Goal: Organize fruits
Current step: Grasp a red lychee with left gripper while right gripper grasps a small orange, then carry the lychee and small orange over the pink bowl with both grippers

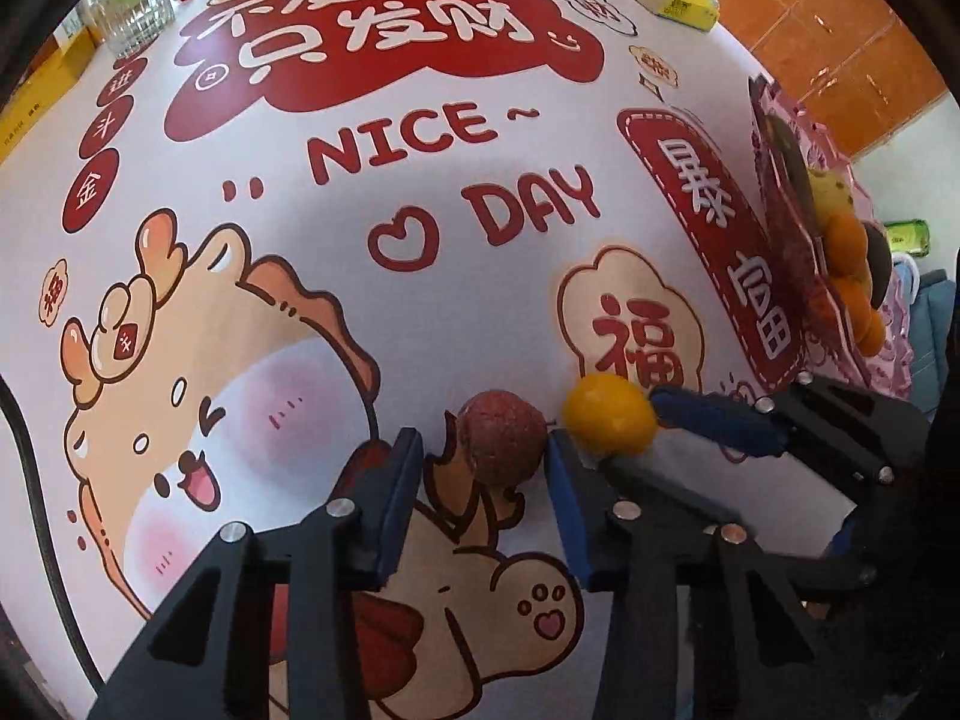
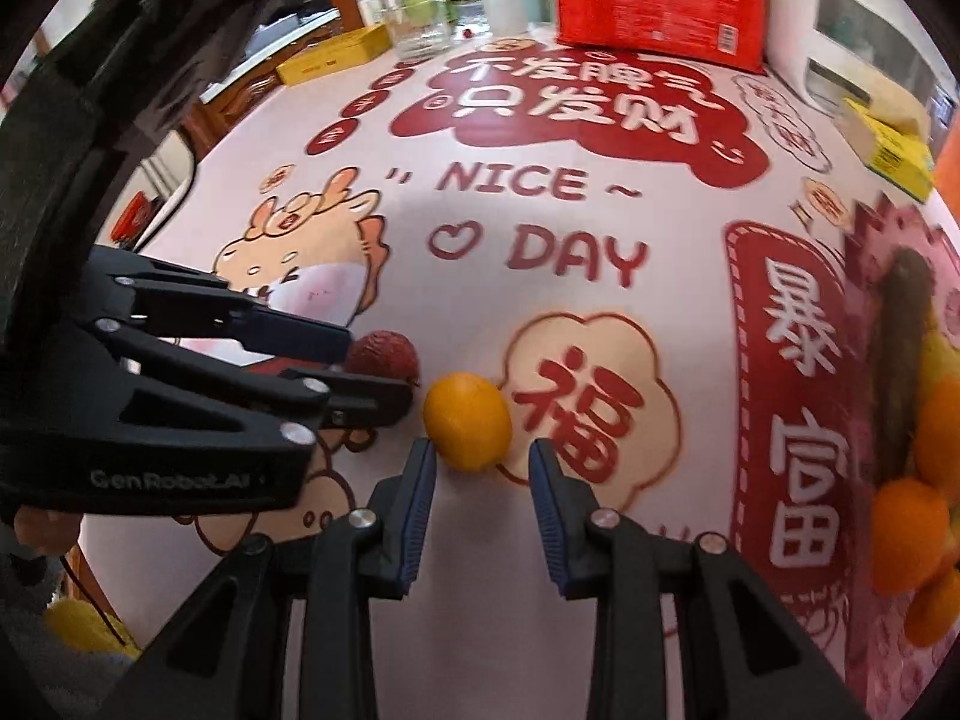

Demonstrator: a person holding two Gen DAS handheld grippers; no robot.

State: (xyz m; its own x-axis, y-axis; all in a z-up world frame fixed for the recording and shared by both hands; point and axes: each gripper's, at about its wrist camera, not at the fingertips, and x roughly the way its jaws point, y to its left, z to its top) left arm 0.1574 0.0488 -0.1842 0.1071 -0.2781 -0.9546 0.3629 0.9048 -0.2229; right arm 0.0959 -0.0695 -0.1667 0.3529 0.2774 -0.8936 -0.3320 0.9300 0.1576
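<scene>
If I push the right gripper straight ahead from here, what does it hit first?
Most likely the yellow-orange fruit: it lies on the tablecloth just ahead of the open right gripper, slightly nearer the left jaw. Exact depth is unclear.

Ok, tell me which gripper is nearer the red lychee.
Left. The left gripper has its open jaws on either side of the lychee; the right gripper sits further off, at the orange fruit beside it.
</scene>
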